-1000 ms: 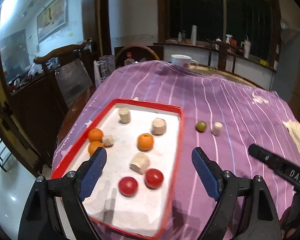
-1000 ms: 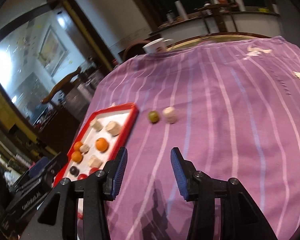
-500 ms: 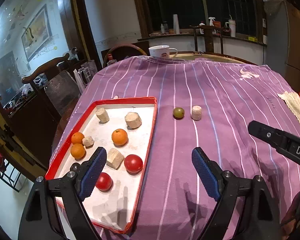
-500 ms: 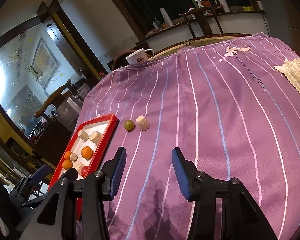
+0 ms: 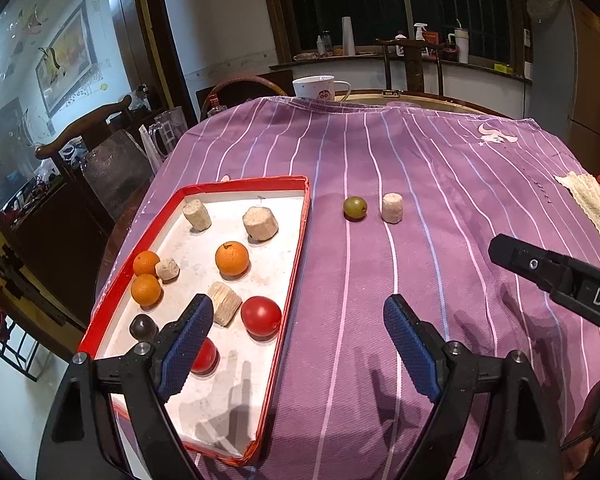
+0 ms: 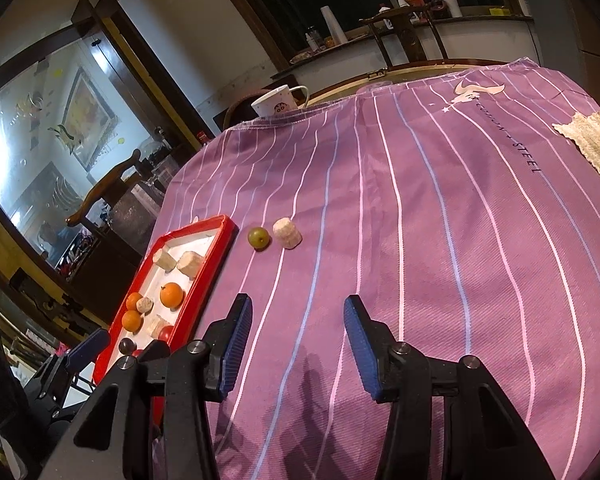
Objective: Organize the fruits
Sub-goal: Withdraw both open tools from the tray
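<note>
Holding both claws spread and empty above the table, you have the left claw over the red tray edge and the right claw over bare striped cloth. A green fruit lies outside the tray, just beside a cork; oranges, tomatoes and more corks sit inside it.

Both wrist views overlook the red tray.
</note>
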A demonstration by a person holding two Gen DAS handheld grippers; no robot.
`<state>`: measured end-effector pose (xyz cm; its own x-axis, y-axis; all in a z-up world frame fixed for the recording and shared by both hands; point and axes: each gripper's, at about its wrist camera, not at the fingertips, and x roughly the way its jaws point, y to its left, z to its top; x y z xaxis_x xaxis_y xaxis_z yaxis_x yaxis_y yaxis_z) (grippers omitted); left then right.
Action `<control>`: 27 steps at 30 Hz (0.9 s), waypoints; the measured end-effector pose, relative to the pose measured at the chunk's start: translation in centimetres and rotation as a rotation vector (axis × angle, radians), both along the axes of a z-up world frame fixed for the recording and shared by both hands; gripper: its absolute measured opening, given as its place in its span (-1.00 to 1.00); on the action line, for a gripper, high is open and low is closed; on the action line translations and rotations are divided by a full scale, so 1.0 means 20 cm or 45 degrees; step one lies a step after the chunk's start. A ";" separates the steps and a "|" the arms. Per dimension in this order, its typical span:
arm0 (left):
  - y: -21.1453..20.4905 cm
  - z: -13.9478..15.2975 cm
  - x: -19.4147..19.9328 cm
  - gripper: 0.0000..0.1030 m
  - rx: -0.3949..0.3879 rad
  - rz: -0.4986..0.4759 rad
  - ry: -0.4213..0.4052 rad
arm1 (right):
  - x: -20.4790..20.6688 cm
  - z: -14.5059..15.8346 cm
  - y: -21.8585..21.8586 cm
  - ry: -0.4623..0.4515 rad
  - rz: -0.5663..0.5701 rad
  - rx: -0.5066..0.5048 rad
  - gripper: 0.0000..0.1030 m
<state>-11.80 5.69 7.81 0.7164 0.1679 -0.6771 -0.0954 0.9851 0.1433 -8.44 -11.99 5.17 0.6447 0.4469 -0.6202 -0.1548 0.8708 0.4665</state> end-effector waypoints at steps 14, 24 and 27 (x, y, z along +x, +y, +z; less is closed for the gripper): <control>0.00 -0.05 0.02 0.68 -0.014 -0.009 0.045 | 0.01 -0.03 0.03 0.021 0.012 -0.005 0.02; 0.03 -0.08 0.04 0.68 -0.036 -0.007 0.070 | 0.03 -0.05 0.04 0.042 0.025 -0.009 0.02; 0.04 -0.08 0.05 0.68 -0.046 0.001 0.072 | 0.03 -0.05 0.04 0.051 0.038 -0.013 0.02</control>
